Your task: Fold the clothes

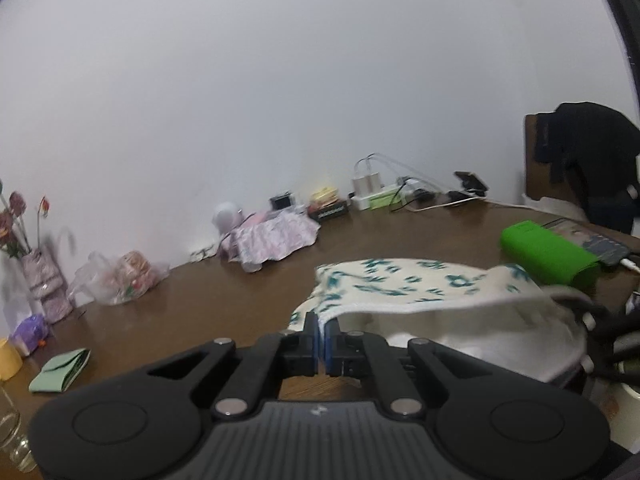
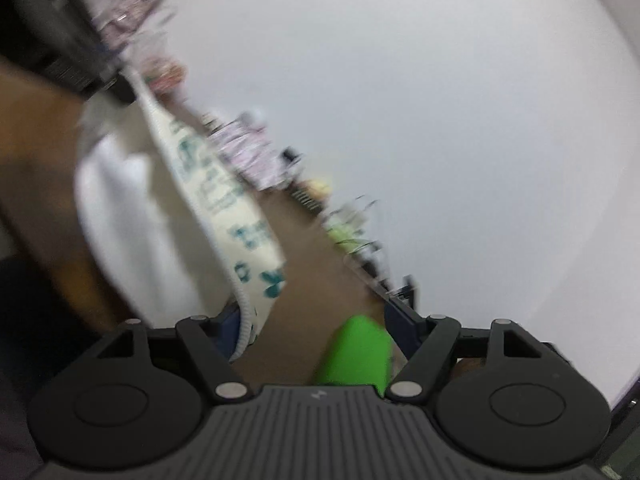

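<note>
Your left gripper (image 1: 321, 326) has its two jaws squeezed tight together, and they pinch the edge of the cloth (image 1: 404, 284). The cloth is cream with blue-green shapes on it, and it has a plain white inside. It hangs up off the brown table (image 1: 180, 312) and stretches across to your right side, where some dark gripper parts show at its far end. From the left wrist view you cannot tell if those parts touch it. Your right gripper (image 2: 312, 320) is tipped over on its side, so the table runs slanted in that view, and everything there is blurry. Its jaws stand wide apart. The ribbed hem of the cloth lies right beside the left finger (image 2: 230, 330), but the jaws do not pinch it. A bright green thing (image 1: 548, 254) sits on the table behind the cloth, and in the right wrist view it shows low between the open fingers. Far back by the white wall (image 1: 280, 80) you have a pink patterned cloth (image 1: 272, 236) in a heap, a white power strip (image 1: 372, 196) with chargers and wires, and a clear bag (image 1: 124, 276) with colourful things inside. At the left there is a vase (image 1: 44, 284) with flowers. A small folded pale green cloth (image 1: 60, 372) lies flat near the left edge of the table, well apart from the one you hold.
</note>
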